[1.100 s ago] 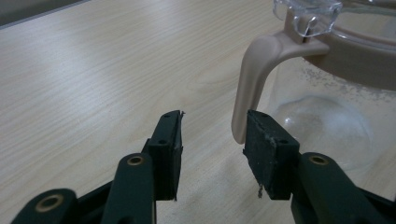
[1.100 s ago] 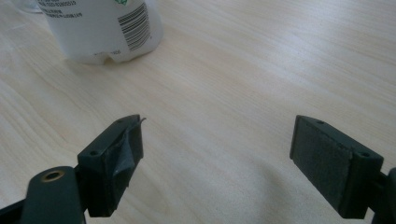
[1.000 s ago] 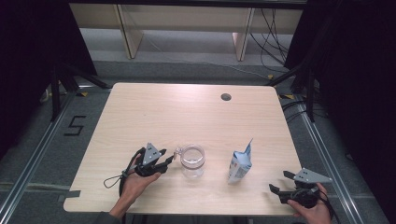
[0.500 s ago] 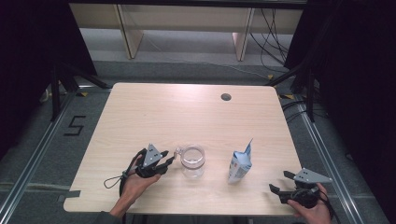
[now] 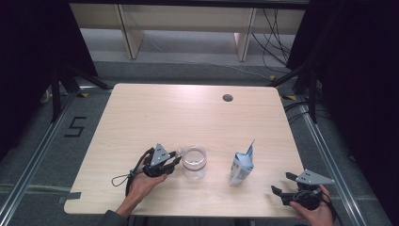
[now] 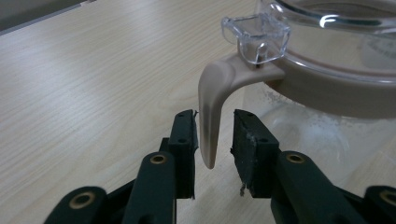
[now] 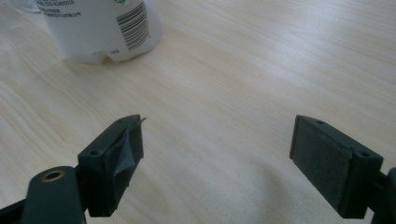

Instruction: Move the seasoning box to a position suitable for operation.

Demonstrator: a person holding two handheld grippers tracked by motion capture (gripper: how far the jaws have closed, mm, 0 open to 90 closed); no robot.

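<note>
Here the left gripper [image 6: 214,140] straddles the jug's handle [image 6: 211,112], jaws not yet clamped; the right gripper [image 7: 217,161] gapes wide, pouch [image 7: 100,28] beyond it.

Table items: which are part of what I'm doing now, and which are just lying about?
In the job:
- glass jug, its beige handle between the left hand-held gripper jaws, not yet clamped
- open milk carton beside it, probably next

Lying about:
- right hand-held gripper, open over bare table

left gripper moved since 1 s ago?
Yes, slightly. In the high view the left gripper has edged right, toward the clear glass jug with the beige handle, judged against the round dark hole in the wooden table. The jug stayed put.
</note>
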